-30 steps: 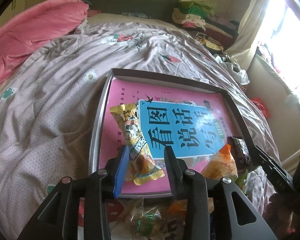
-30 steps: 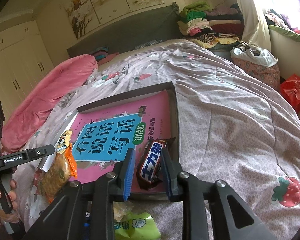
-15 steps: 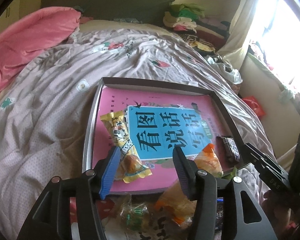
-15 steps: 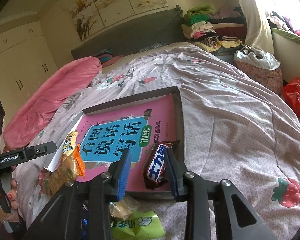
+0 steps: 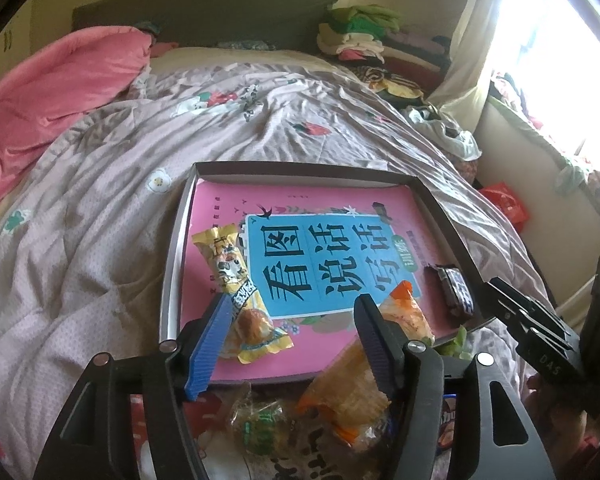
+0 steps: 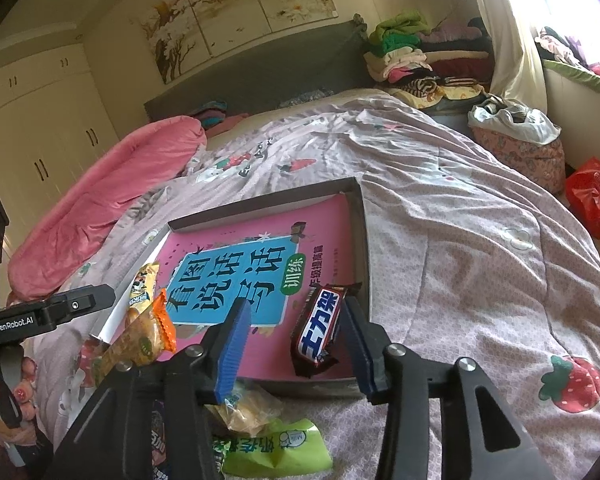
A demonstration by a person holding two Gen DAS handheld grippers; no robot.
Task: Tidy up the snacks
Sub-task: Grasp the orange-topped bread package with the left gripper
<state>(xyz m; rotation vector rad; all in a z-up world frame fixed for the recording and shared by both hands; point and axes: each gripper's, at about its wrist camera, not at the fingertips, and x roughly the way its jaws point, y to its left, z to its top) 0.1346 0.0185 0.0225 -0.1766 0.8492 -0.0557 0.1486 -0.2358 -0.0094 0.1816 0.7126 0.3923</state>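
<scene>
On a bed, a shallow tray (image 5: 175, 280) takes two snacks: the left tool (image 5: 290, 336), jaws just widened, frees a light, crinkly yellow pastry packet (image 5: 236, 284) (best pinched across its middle); the right tool (image 6: 294, 344), also parting, releases a stiffer, slippery chocolate bar (image 6: 318, 330) at the tray's right edge.
</scene>
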